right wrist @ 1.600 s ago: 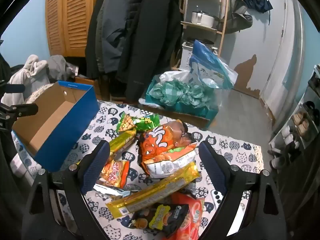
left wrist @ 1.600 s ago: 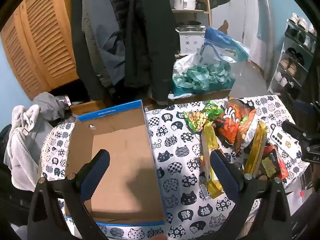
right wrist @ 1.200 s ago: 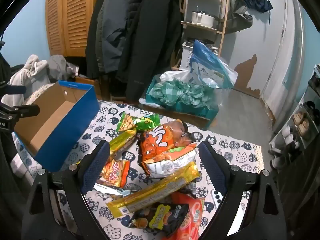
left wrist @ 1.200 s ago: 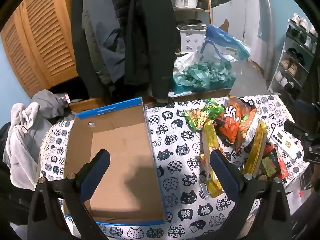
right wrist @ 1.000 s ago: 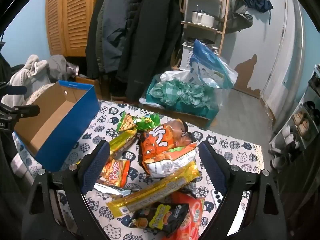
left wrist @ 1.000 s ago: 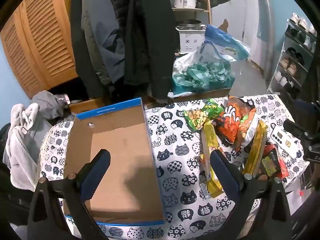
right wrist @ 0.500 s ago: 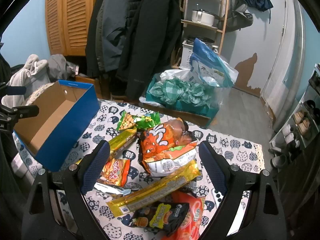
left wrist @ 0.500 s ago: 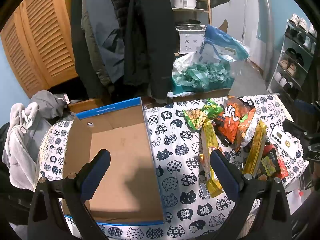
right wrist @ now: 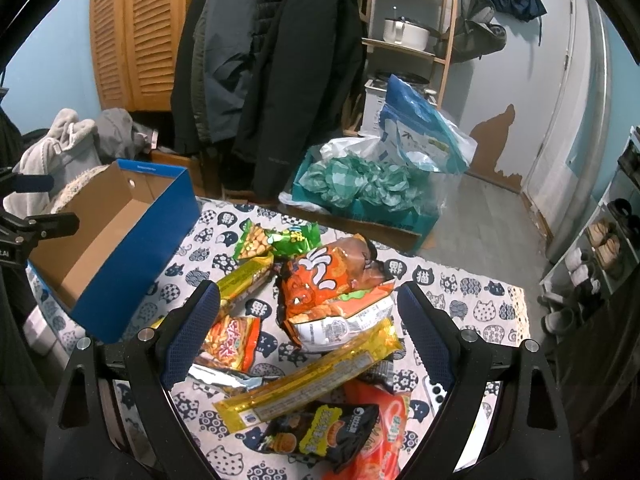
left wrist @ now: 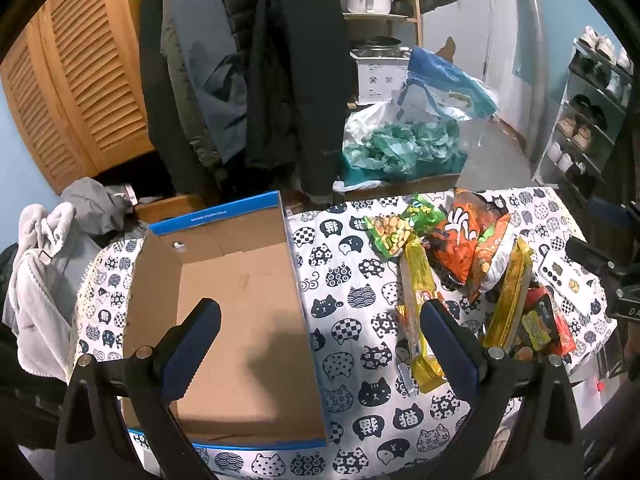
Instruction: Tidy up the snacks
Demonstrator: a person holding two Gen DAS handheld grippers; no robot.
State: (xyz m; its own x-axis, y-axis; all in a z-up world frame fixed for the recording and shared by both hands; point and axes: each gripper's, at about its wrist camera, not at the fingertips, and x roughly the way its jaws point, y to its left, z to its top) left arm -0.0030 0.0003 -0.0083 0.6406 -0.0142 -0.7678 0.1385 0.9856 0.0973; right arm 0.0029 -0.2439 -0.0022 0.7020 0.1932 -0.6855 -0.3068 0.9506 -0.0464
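Two grippers, both spread wide and holding nothing: left gripper [left wrist: 320,328] above the right wall of the blue cardboard box [left wrist: 240,320], right gripper [right wrist: 308,320] above the snack pile. On the cat-print tablecloth [left wrist: 348,276], right of the box: green peanut bag [right wrist: 276,240], orange chip bag [right wrist: 332,284], long yellow wafer pack [right wrist: 312,376], small orange-red packet [right wrist: 232,340], black burger-print packet [right wrist: 320,432].

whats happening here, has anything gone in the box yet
Nothing yet. A person holds two grippers, both open and empty. The left gripper hovers over the empty cardboard box, and the right gripper hangs above the snack pile lying loose on the cat-print tablecloth.
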